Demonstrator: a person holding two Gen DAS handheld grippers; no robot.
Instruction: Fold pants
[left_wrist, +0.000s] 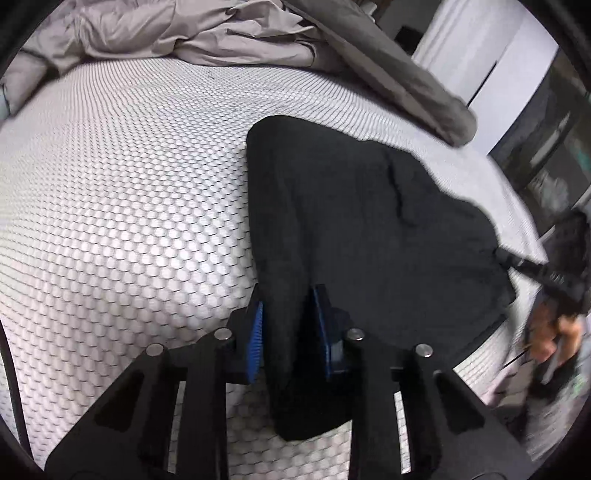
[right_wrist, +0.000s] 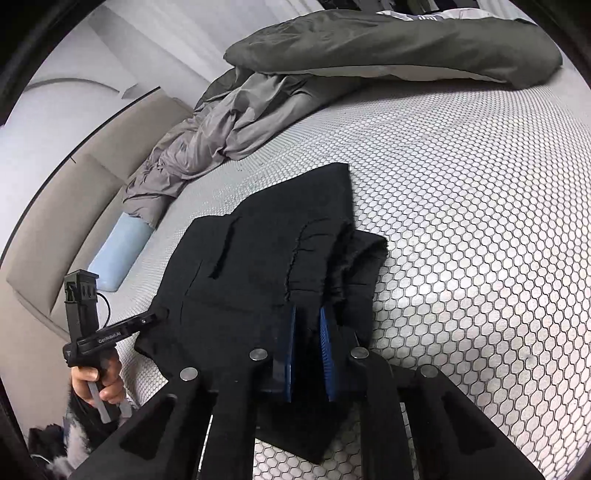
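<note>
**Both grippers clamp the black pants on the bed**

The black pants (left_wrist: 369, 206) lie bunched on the white honeycomb-patterned mattress (left_wrist: 129, 206), near its front edge. The left gripper (left_wrist: 286, 325) is clenched on a thick fold of the cloth at the near left side. The right gripper (right_wrist: 308, 332) pinches another fold at the near right side, its blue pads nearly together. A crumpled grey duvet (right_wrist: 229, 129) sits at the far side.

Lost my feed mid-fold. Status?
Left gripper and right gripper both clamped on the pants. Pants partly folded on the mattress. Duvet bunched beyond, clear of them.
</note>
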